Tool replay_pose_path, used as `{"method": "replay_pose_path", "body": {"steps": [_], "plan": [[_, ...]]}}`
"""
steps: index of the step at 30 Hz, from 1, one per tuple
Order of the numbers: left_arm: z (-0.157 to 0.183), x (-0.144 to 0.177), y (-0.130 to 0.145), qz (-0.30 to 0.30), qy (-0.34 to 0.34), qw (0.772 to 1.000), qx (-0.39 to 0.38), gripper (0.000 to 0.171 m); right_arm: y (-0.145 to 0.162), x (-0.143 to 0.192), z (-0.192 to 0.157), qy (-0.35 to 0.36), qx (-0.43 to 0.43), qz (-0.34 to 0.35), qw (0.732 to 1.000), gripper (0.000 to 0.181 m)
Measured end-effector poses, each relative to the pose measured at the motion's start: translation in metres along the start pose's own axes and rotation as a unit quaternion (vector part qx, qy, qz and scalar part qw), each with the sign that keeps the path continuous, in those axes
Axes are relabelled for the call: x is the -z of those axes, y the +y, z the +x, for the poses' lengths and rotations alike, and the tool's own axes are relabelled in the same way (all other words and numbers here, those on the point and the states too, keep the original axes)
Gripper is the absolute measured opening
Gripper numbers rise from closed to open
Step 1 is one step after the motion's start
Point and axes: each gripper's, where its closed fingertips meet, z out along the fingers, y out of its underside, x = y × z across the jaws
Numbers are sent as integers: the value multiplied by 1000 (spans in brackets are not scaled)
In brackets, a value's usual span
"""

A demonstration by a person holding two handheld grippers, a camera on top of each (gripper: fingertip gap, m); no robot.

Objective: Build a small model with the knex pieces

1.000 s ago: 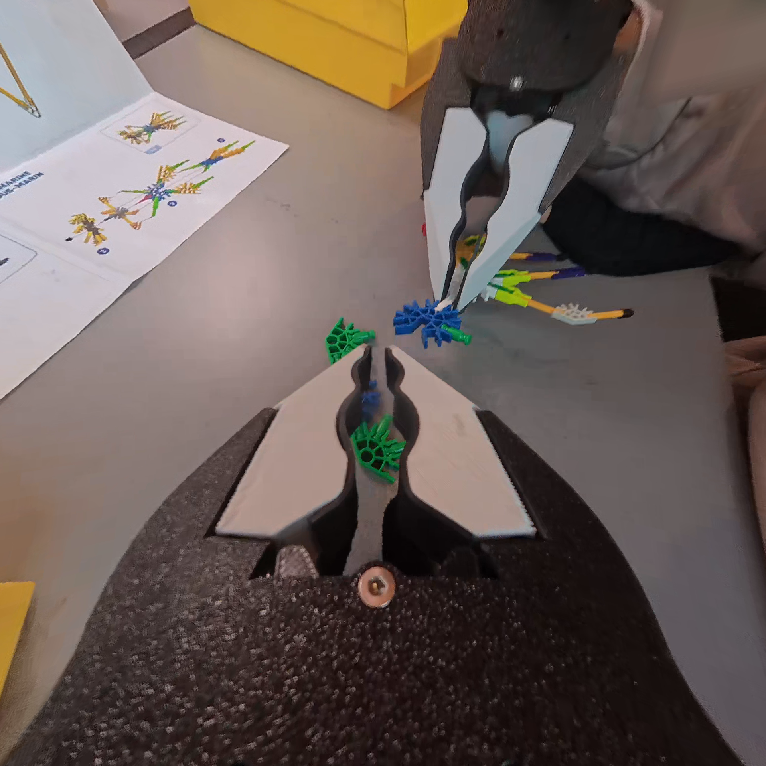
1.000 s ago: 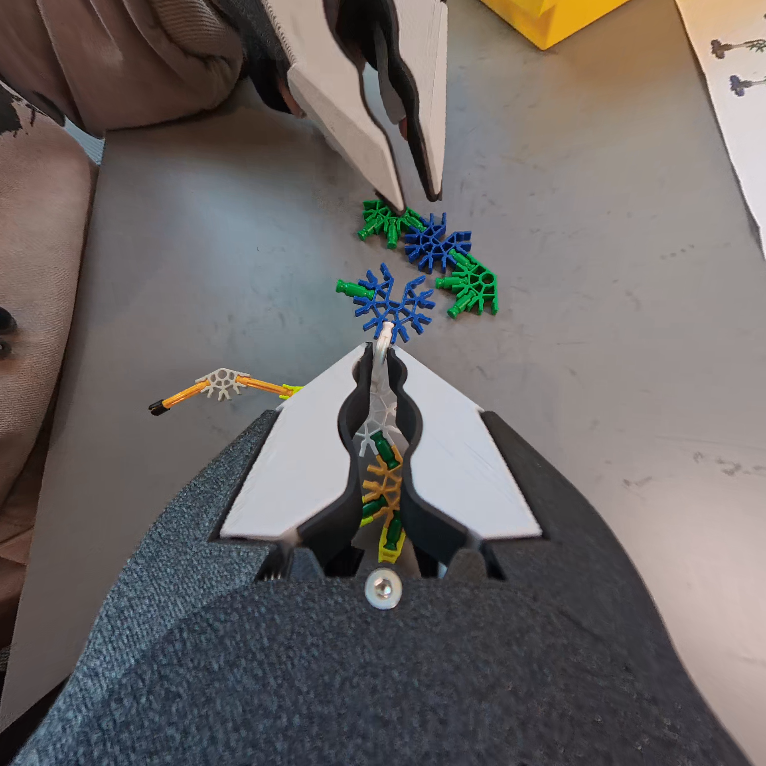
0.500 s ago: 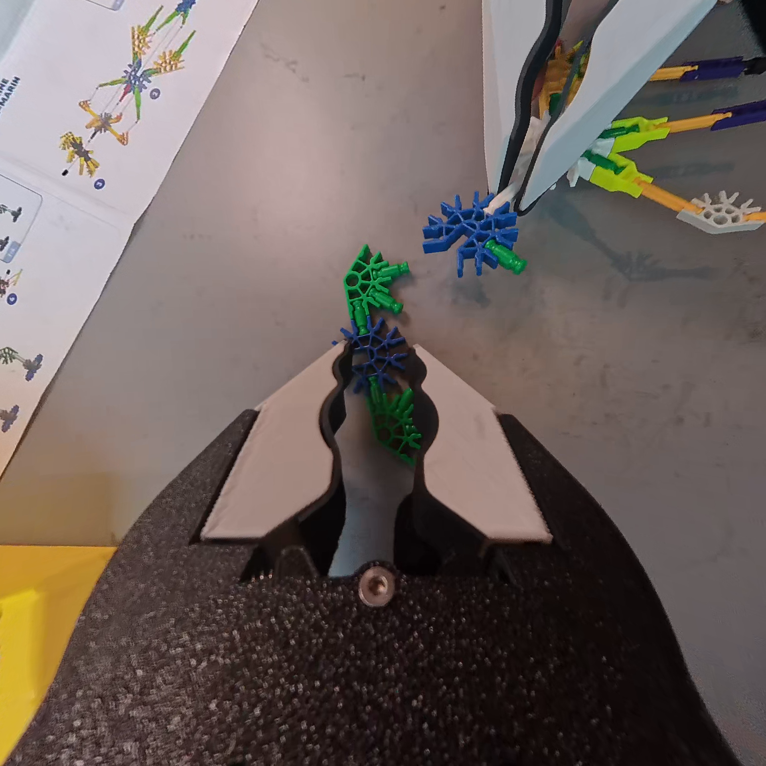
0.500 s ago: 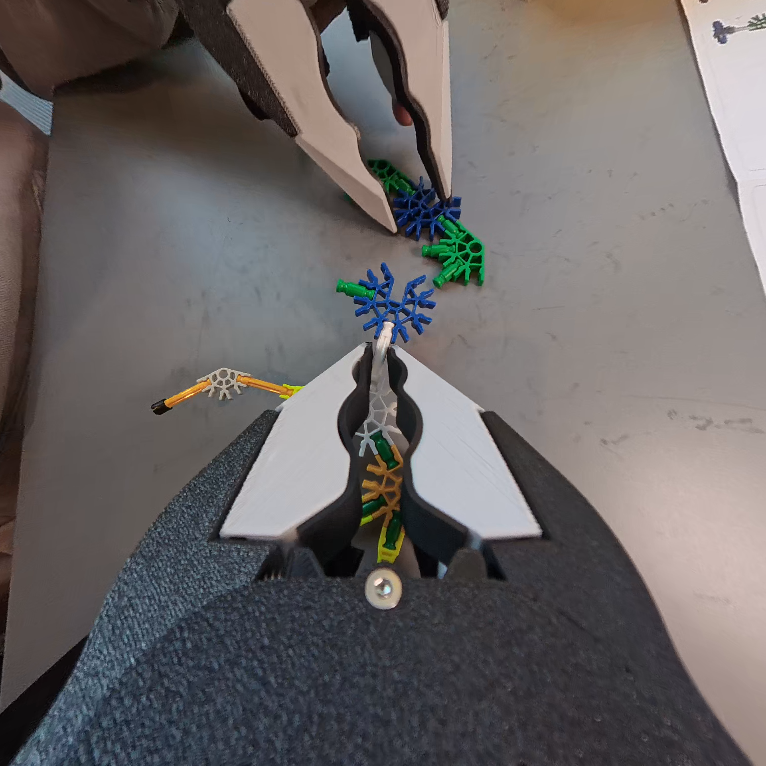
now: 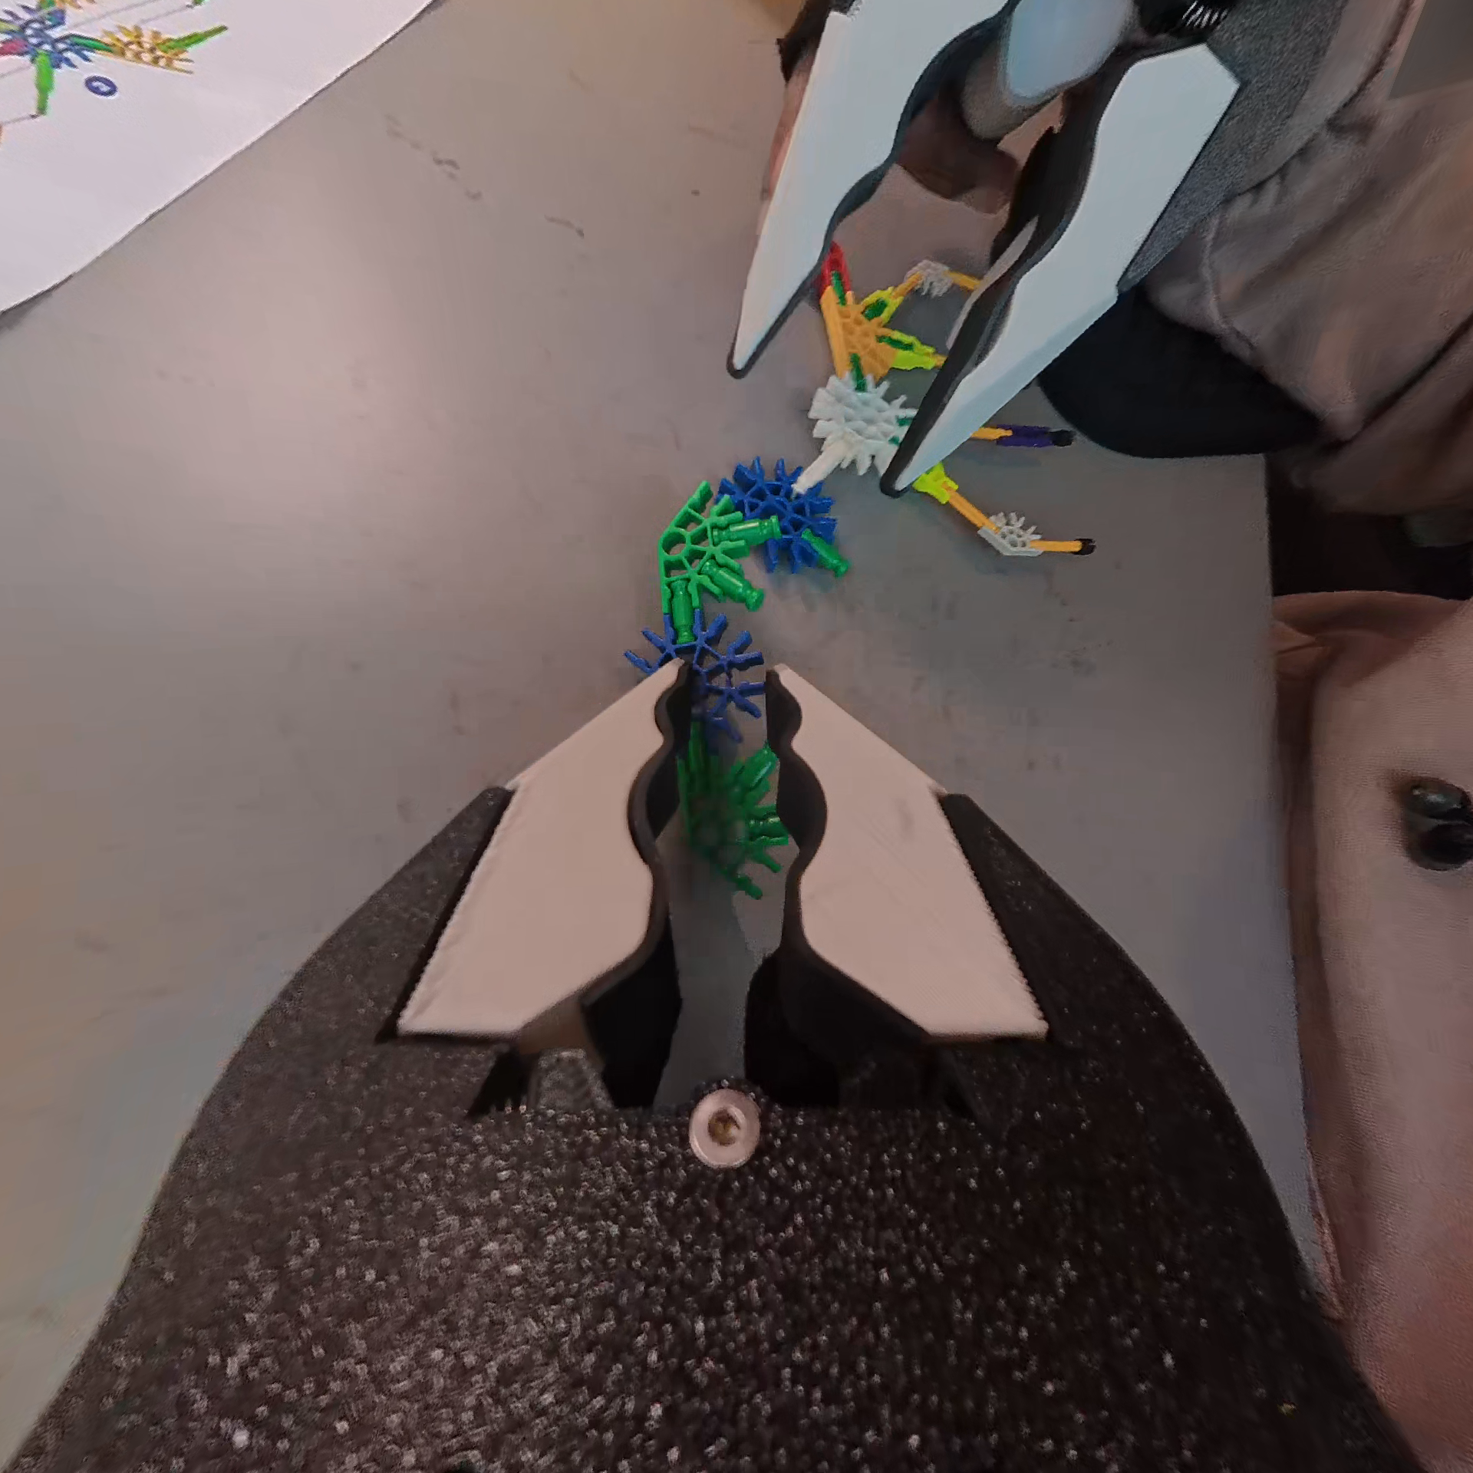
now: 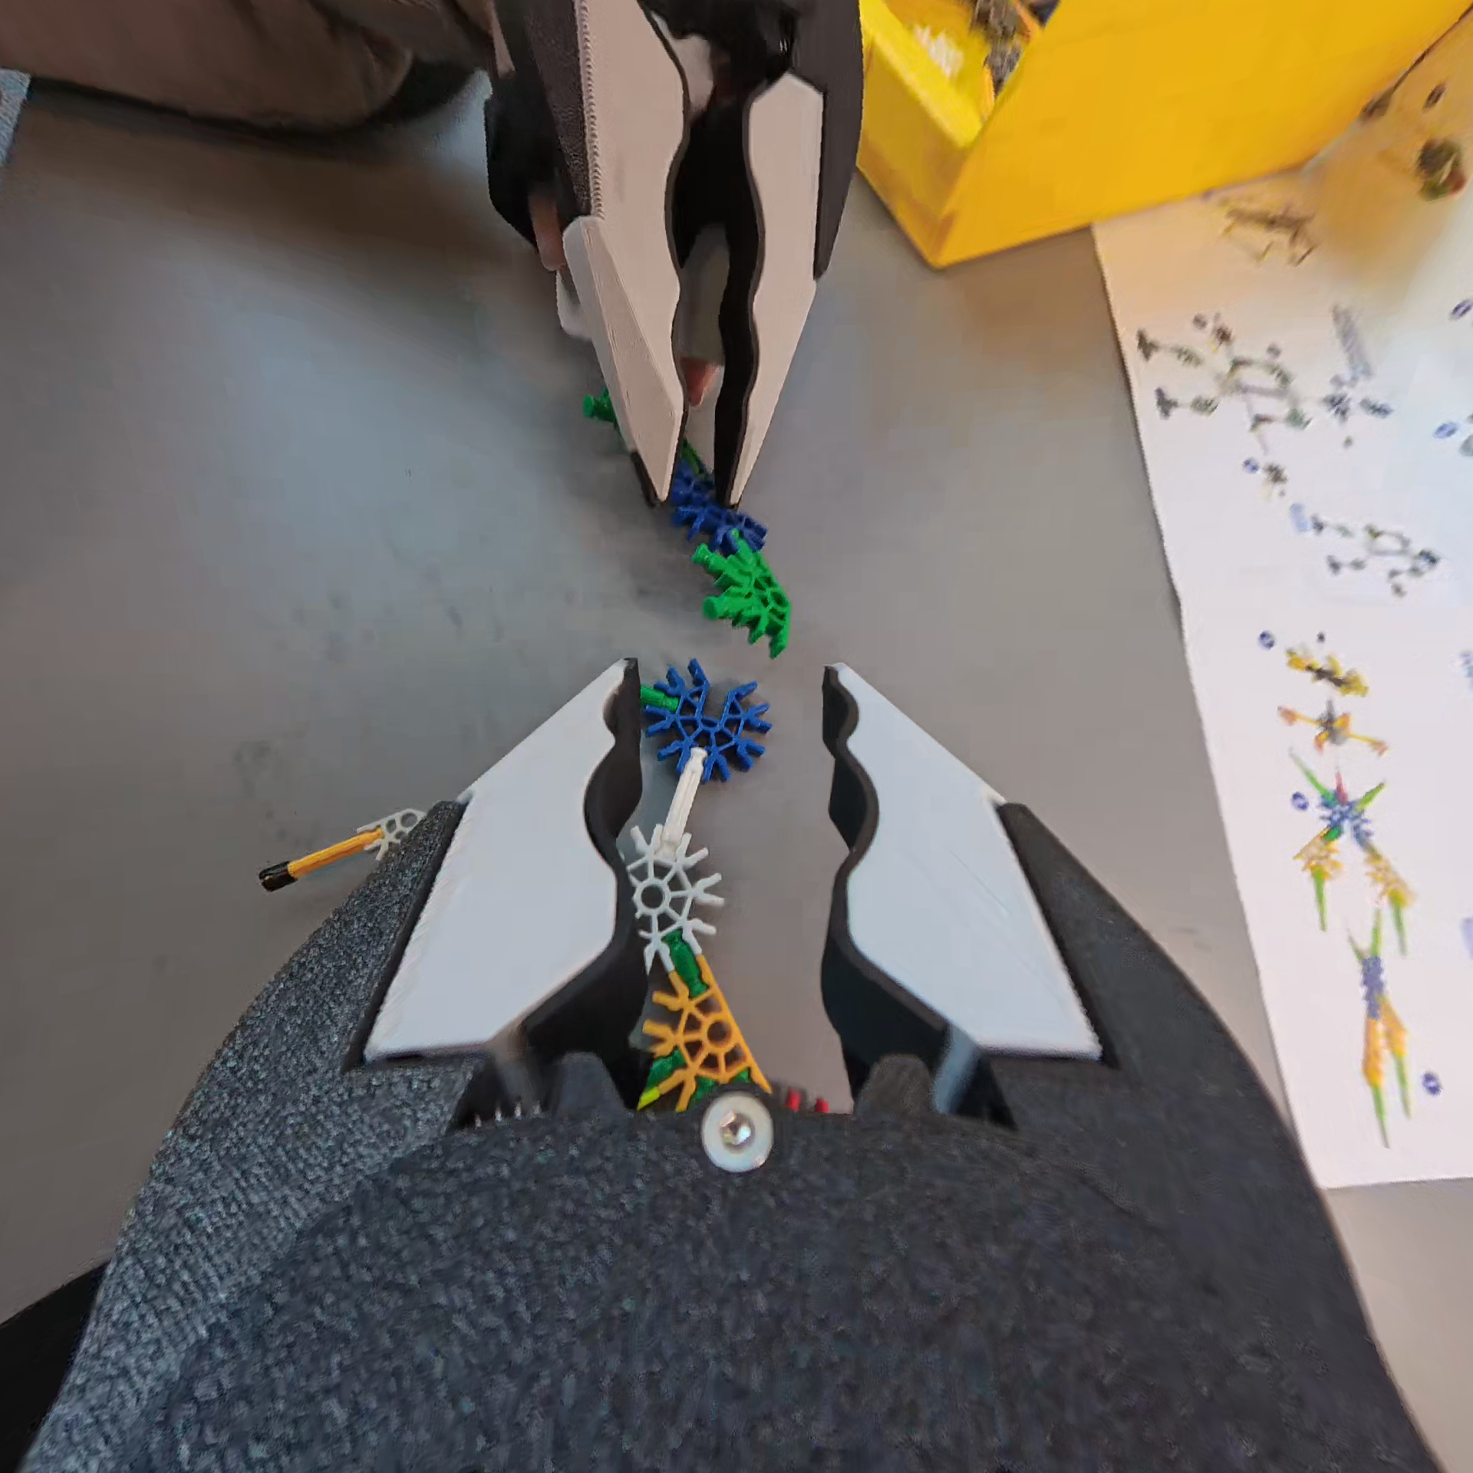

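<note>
Left wrist view. Your left gripper (image 5: pixel 724 677) has its two fingers drawn close on a small green-and-blue piece (image 5: pixel 721 733): a blue snowflake connector sits at the fingertips, a green fan connector lies back in the throat, and a second green fan connector (image 5: pixel 701 550) stands out ahead. That leading fan touches or overlaps the blue connector (image 5: pixel 777 510) at the end of the larger assembly (image 5: pixel 865 375), which lies on the grey table (image 5: pixel 319 478). Your right gripper (image 5: pixel 813 426) hangs over that assembly with its fingers spread wide, one tip on each side of the white connector and the orange fan behind it. A corner of a printed instruction sheet (image 5: pixel 104 104) lies at the upper left.

Right wrist view. Your right gripper (image 6: pixel 729 677) stands wide apart and holds nothing; the assembly (image 6: pixel 677 885) lies on the table (image 6: pixel 239 478) between its fingers, close against the left one, with its blue connector at the tips. Beyond it your left gripper (image 6: pixel 693 494) points down, clamped on the blue connector of the small piece (image 6: pixel 721 550), whose green fan lies just short of the assembly. A yellow box (image 6: pixel 1076 119) stands at the upper right, and the instruction sheet (image 6: pixel 1315 717) lies along the right edge, blurred.
</note>
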Motion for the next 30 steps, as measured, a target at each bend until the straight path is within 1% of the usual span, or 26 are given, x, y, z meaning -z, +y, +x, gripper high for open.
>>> {"method": "replay_pose_path", "body": {"steps": [3,4,6,7,8,9,10,12,13,15,16,18,20,21,23,25,26,27,28,30], "plan": [[22,4,-12,41,84,995,29,17,-11,-6,-7,27,87,13,996,48],[28,6,-15,50,109,992,35,17,-14,-10,-10,33,111,14,993,44],[40,7,-18,60,149,986,43,17,-22,-12,-14,45,144,25,988,12],[42,8,-18,61,155,985,44,17,-23,-10,-16,39,146,26,988,10],[42,10,-20,68,154,985,42,17,-20,-9,-19,23,130,19,991,7],[39,12,-23,77,142,986,36,11,-19,-7,-20,5,102,20,995,5],[36,13,-25,79,120,989,23,11,-20,-4,-19,-8,65,27,997,5],[35,14,-26,68,79,994,-23,25,-17,1,-20,-45,1,18,999,5],[38,12,-27,60,62,995,-49,26,-17,2,-19,-51,-16,20,998,4],[38,4,-27,41,19,995,-93,25,-20,3,-29,-83,-24,25,996,5],[40,0,-25,29,9,993,-111,20,-20,3,-31,-86,-26,21,996,5],[44,-6,-22,13,3,990,-137,7,-19,2,-32,-85,-27,10,996,5],[45,-6,-20,9,-1,989,-150,6,-21,3,-34,-89,-35,14,995,5],[45,-5,-22,16,1,989,-146,6,-24,4,-32,-85,-38,19,995,5],[43,2,-31,54,14,991,-120,6,-34,10,-21,-61,-49,53,996,9],[38,15,-43,106,29,991,-82,5,-42,20,-2,-18,-69,80,994,14],[33,22,-50,136,31,988,-65,5,-37,24,5,6,-66,64,996,16],[27,30,-57,167,33,984,-48,5,-26,25,10,27,-55,31,998,19],[22,37,-63,194,36,980,-31,5,-13,24,9,30,-47,-6,998,20],[16,47,-70,232,41,972,-8,5,12,17,-6,-6,-58,-80,995,24]]}}
